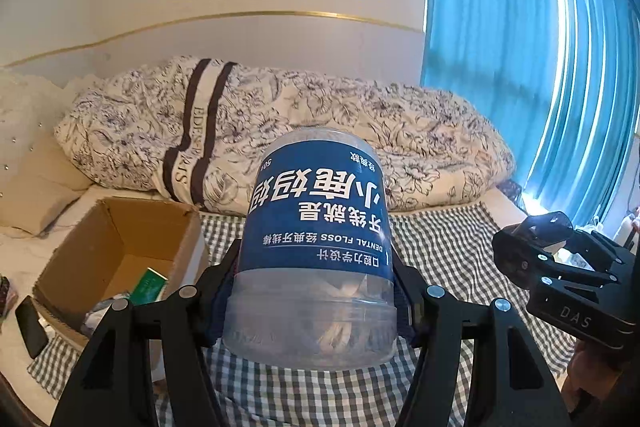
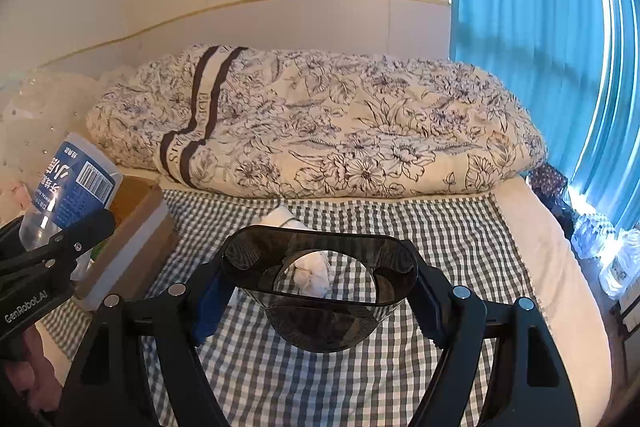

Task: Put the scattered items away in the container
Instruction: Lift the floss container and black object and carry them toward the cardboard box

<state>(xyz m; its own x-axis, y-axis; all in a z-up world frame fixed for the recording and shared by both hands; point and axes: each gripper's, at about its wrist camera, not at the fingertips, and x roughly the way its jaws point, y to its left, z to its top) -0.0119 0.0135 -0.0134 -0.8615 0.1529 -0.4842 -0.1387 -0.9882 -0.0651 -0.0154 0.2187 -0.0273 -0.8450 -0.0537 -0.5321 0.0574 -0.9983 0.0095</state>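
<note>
Left gripper (image 1: pixel 316 291) clamped on clear floss jar (image 1: pixel 318 227) with blue label, jar upside down, held above checked cloth (image 1: pixel 440 251). Right gripper (image 2: pixel 320 291) clamped on dark smoky plastic holder (image 2: pixel 320 267), also held off the cloth. Open cardboard box (image 1: pixel 116 247) sits left on bed, green packet (image 1: pixel 150 285) and other bits inside. Crumpled white tissue (image 2: pixel 310 273) lies on cloth beyond the holder. Floral duvet (image 2: pixel 312 123) behind, blue curtain (image 2: pixel 532 27) right.
</note>
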